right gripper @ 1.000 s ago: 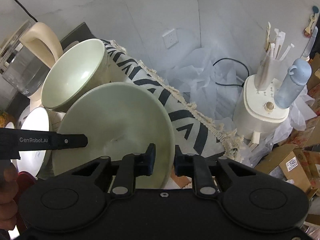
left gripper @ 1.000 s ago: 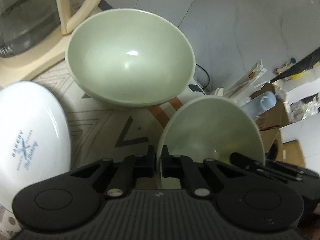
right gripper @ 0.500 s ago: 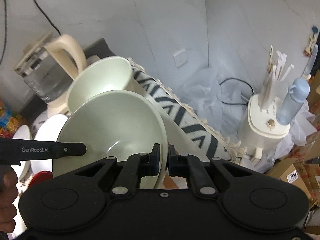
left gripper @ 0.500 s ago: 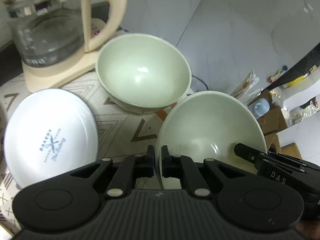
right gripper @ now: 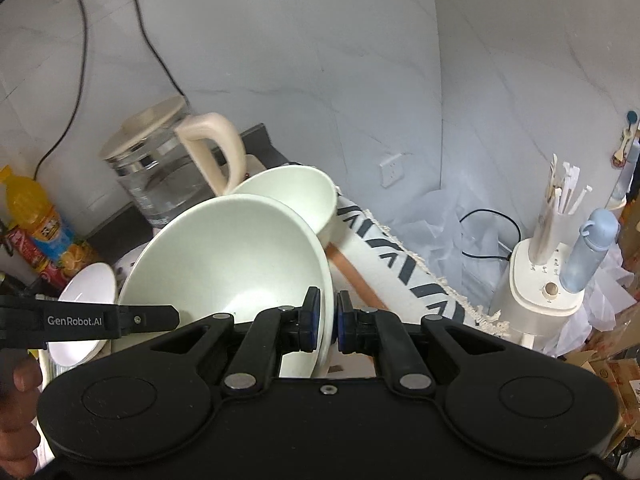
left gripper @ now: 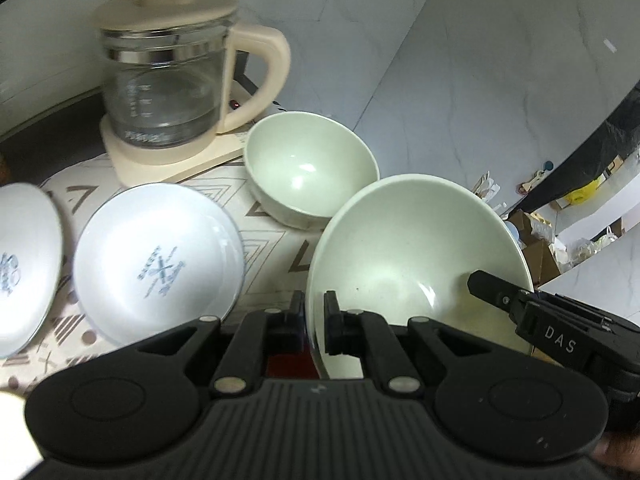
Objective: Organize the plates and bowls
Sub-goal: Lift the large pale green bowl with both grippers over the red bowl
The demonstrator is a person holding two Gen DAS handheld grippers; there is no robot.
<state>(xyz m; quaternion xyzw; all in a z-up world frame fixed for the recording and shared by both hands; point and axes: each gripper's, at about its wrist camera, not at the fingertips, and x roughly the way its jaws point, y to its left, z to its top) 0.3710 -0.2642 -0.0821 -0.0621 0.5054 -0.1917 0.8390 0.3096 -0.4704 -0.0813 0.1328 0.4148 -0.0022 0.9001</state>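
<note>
A large pale green bowl [left gripper: 416, 252] is held off the table by both grippers. My left gripper [left gripper: 314, 320] is shut on its left rim. My right gripper [right gripper: 327, 320] is shut on its right rim; the bowl shows in the right wrist view [right gripper: 224, 264] too. A second pale green bowl [left gripper: 310, 168] sits on the patterned cloth [left gripper: 260, 236] behind it, also seen in the right wrist view [right gripper: 292, 196]. Two white plates with blue print, one [left gripper: 158, 264] and another [left gripper: 24, 264], lie to the left.
A glass kettle with cream handle [left gripper: 168, 84] stands on its base at the back. An orange drink bottle [right gripper: 36, 216] stands far left. Beyond the table's right edge are a white appliance with sticks [right gripper: 548, 292], a blue bottle [right gripper: 588, 256] and cardboard boxes.
Both grippers have lifted and pulled the held bowl back from the second bowl. The right gripper closed onto the rim. The kettle and the white plates came fully into view.
</note>
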